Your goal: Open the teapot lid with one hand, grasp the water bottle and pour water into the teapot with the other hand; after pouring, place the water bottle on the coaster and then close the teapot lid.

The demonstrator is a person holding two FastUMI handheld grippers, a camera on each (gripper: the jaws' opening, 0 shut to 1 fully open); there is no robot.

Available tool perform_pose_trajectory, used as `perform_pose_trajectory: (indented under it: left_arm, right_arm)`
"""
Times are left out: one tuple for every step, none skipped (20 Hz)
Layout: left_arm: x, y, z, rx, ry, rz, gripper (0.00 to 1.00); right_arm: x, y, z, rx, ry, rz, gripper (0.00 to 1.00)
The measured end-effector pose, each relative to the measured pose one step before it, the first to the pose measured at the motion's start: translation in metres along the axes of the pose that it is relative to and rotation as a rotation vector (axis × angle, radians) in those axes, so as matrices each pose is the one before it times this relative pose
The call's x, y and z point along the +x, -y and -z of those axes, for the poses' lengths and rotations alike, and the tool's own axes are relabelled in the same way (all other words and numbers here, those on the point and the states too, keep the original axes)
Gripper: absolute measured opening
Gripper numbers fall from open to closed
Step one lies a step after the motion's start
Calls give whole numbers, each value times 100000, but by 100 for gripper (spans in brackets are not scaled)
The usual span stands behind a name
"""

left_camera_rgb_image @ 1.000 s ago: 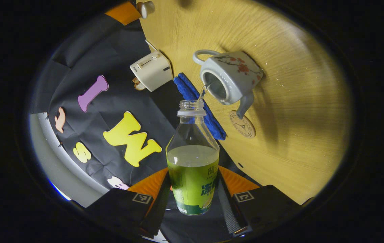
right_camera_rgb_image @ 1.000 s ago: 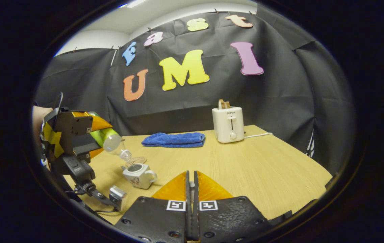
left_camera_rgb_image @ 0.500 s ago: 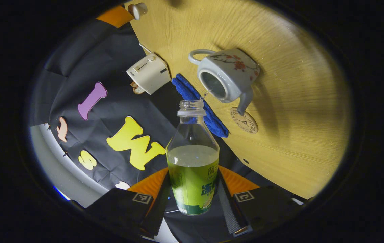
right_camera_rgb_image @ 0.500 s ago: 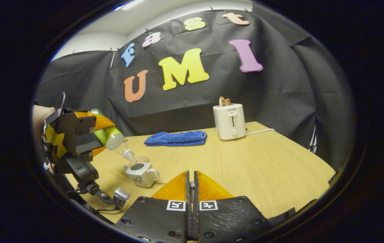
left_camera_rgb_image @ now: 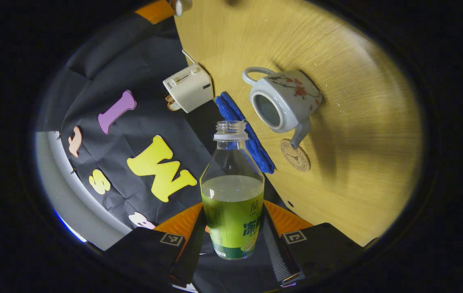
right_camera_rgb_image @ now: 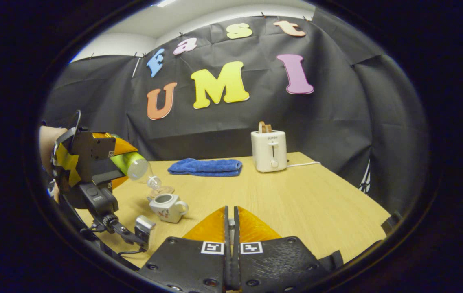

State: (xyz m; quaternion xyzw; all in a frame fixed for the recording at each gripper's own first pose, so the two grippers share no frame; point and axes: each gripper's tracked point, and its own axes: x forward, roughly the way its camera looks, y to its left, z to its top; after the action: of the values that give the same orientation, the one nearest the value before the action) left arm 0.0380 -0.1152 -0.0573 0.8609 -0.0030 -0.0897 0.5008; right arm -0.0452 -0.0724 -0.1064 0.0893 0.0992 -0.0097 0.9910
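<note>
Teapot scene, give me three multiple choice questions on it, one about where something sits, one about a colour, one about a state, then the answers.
1. Where does the coaster lie?
A. On the table by the teapot's spout
B. Under the toaster
C. On top of the cloth

2. What colour is the folded cloth?
A. Red
B. Blue
C. White

3. What is the state of the teapot?
A. Lid on
B. Lying on its side
C. Upright with the lid off

Answers:
1. A: in the left gripper view the round coaster lies on the table just past the spout tip.
2. B: both views show a blue cloth near the toaster.
3. C: the teapot's mouth is open and it stands on the table, while the left gripper holds the bottle tilted toward it.
</note>
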Motion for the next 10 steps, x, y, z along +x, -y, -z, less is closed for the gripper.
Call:
perform_pose_trajectory:
  left_arm:
    - [77,368,265,-5923,670,629,74]
    - [165,610,250,-7043,39,1360,73]
    - [175,623,304,-8039,446,1299,74]
    - [223,658,176,-8534,610,1325,73]
    - [183,599,286,-8687,1011,1626,70]
    - [347,371,205,-8581,690,1397,73]
    - [264,81,298,-8189,1101,520,73]
    - [409,2,255,-8717,77,762,73]
    - [620,-520,460,-15241,1011,-466,70]
    - [393,-480,-259,-8527,2013,-355,74]
  right_arm:
    - [-419,-193,-360,-656,1005,564,0]
    - [-177,-221,-564,-673,729,954,0]
    - [-49,-248,-293,-822,95,332,0]
    - [-66,-365,-220,-698,-392,211,0]
    - [-85,-141,-299,39,314,479,0]
    - [-100,-452,-412,-274,423,-533,0]
    - [33,-348,-22,-590,87,-13,0]
    - [32,-212,-23,-937,-156,73,0]
    - [77,-414,199,-828,-360,-668,0]
    - [132,-117,124,-281,-577,-86,0]
